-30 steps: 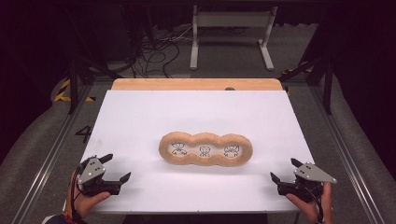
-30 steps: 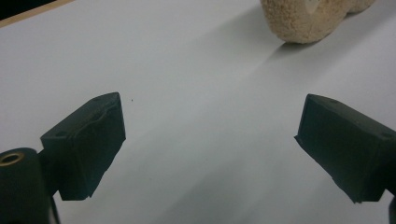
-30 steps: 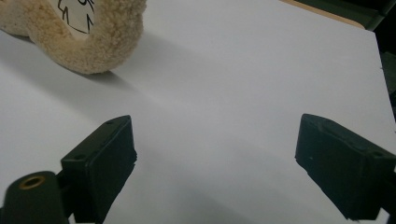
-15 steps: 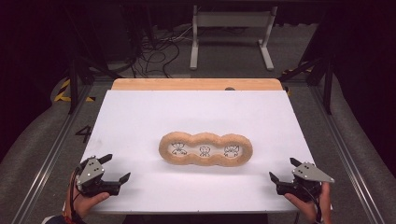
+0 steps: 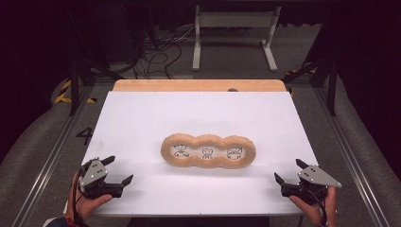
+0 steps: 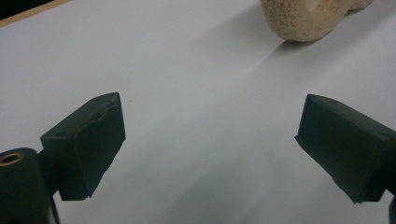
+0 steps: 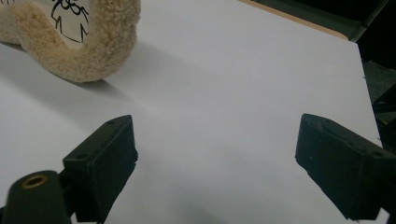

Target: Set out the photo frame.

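Fleecy three-ring frame [image 5: 208, 151] on white tabletop [image 5: 142, 118], dark room beyond.

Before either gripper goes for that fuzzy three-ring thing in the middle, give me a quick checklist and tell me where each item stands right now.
1. Left gripper open: ok, jaws spread wide with nothing between them.
2. Right gripper open: ok, jaws apart and empty.
3. Fuzzy three-ring frame lying flat on the white table top: ok, in the middle, apart from both grippers.
4. Path from each gripper to the frame: ok, bare white surface in both gripper views.
5. Three drawn pictures inside the rings visible: ok, though too small to tell what they depict.
6. Whether the frame is fixed to the table: cannot tell.
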